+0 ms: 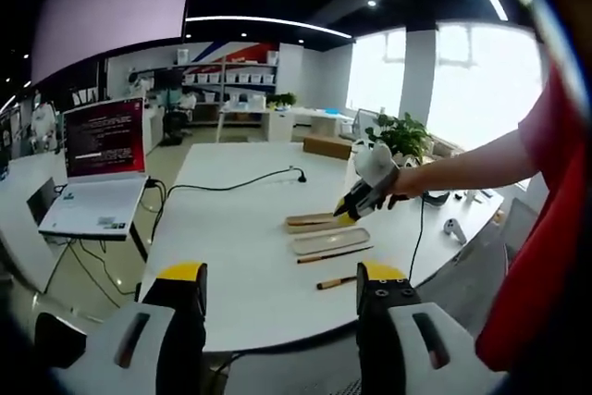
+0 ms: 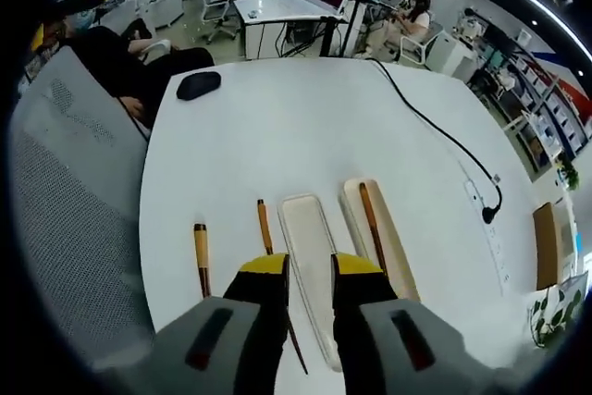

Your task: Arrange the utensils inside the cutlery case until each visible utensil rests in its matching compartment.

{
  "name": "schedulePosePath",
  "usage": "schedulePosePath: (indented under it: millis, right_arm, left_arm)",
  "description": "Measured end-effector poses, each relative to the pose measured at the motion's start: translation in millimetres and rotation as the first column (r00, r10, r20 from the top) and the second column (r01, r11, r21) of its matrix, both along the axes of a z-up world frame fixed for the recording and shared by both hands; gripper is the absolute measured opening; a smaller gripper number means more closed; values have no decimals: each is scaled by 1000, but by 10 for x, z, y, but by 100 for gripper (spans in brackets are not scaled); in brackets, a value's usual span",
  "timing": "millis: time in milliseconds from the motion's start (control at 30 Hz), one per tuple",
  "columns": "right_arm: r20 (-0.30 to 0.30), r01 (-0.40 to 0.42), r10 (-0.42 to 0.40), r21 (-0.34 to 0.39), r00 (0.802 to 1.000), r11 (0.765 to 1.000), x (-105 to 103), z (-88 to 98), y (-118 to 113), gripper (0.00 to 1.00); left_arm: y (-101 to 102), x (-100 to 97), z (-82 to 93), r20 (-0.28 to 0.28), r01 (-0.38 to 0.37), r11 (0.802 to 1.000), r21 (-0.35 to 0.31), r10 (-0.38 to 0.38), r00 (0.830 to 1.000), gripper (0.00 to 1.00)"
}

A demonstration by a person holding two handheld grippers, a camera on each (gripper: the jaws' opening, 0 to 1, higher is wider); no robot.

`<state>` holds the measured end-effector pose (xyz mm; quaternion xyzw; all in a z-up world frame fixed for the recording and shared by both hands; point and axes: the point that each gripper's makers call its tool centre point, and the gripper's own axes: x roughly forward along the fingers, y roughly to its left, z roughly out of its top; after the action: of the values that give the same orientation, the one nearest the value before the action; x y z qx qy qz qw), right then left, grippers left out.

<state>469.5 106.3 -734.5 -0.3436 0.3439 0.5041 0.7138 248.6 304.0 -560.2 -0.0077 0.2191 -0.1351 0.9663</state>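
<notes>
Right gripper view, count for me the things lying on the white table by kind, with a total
Wooden-handled utensils: 3, two on the bare table, one in the tan tray
Long trays: 2, one white, one tan
Black cable: 1
Dark mouse-like object: 1
Total: 7

The table [image 2: 277, 127] is smooth, matt white. On it lie a pale, satin-smooth case lid [image 2: 310, 247] and a wood-toned case base [image 2: 393, 238]; the utensil handles [image 2: 200, 252] look like bamboo or wood.
</notes>
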Motion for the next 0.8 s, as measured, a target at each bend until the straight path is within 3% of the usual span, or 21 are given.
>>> schedulePosePath:
  millis: [200,800]
  right_arm:
    - [-22,19,-19,22,1000,1000,-42,-83,33,11]
    - [-58,-13,13,-8,998,1000,-159,-306,21,12]
  left_arm:
    - [19,-9,-29,-8,-14,1000,1,14,1000,67]
    - [14,-14,-78,-24,-28,1000,-1,28,999,66]
